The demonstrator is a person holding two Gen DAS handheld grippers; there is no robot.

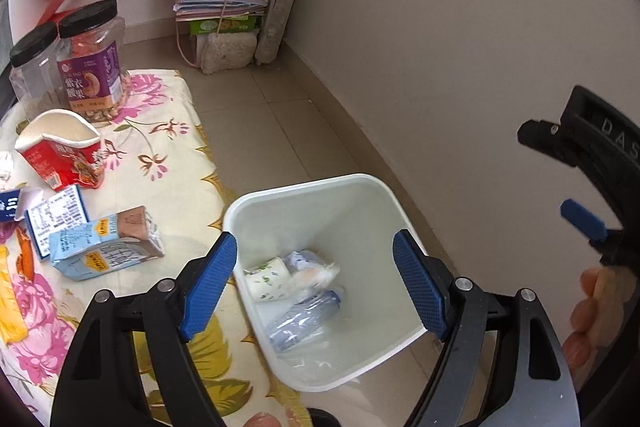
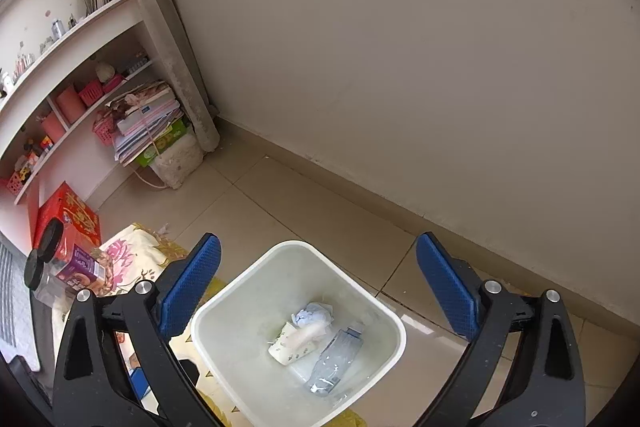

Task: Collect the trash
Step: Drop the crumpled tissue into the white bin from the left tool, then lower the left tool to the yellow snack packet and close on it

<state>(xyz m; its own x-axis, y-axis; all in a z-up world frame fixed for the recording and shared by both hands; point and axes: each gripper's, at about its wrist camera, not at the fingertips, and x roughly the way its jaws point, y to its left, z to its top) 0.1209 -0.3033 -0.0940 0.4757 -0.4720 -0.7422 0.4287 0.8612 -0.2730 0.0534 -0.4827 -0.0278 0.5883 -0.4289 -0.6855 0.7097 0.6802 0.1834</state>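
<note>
Left gripper [image 1: 314, 283]: fingers spread, empty, above the bin [image 1: 256, 201].
Right gripper [image 2: 318, 289]: spread too, nothing held.
Next trash: milk carton [image 1: 106, 245], left of the left gripper, lying lengthwise across it.
Nearer hand: left, I'd judge.

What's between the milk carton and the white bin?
Only bare flowery cloth lies between the milk carton and the white bin, seen in the left wrist view.
</note>
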